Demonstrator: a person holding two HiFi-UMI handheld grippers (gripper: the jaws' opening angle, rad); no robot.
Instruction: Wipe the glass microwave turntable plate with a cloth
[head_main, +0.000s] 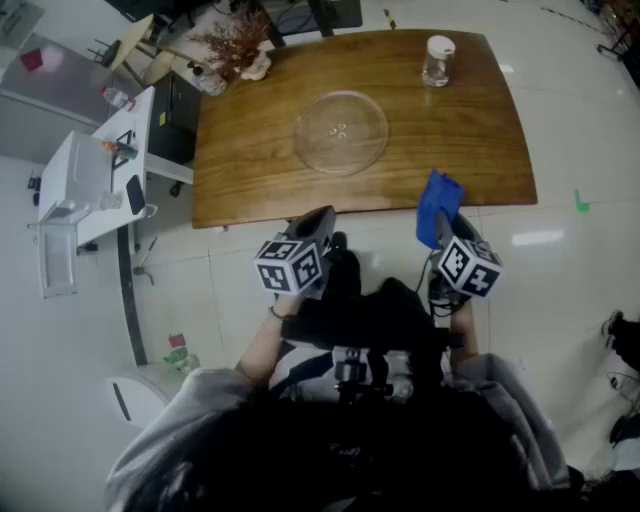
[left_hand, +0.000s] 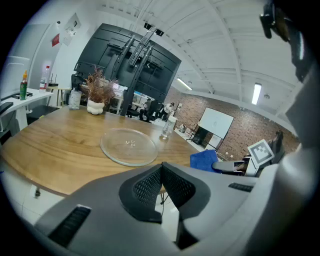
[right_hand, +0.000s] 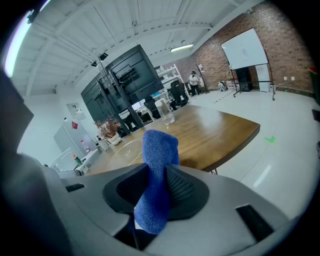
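The clear glass turntable plate (head_main: 341, 132) lies flat in the middle of the wooden table (head_main: 250, 170); it also shows in the left gripper view as the plate (left_hand: 129, 146) and faintly in the right gripper view as the plate (right_hand: 125, 145). My right gripper (head_main: 440, 215) is shut on a blue cloth (head_main: 438, 203), held just off the table's near edge; the cloth (right_hand: 157, 175) stands up between the jaws. My left gripper (head_main: 318, 225) sits near the table's front edge, shut with nothing between its pads (left_hand: 172, 185). The blue cloth (left_hand: 204, 160) shows to its right.
A glass jar (head_main: 438, 60) with a white lid stands at the table's far right. A dried plant in a white pot (head_main: 238, 48) sits at the far left corner. A white side desk (head_main: 95, 175) with bottles stands left of the table.
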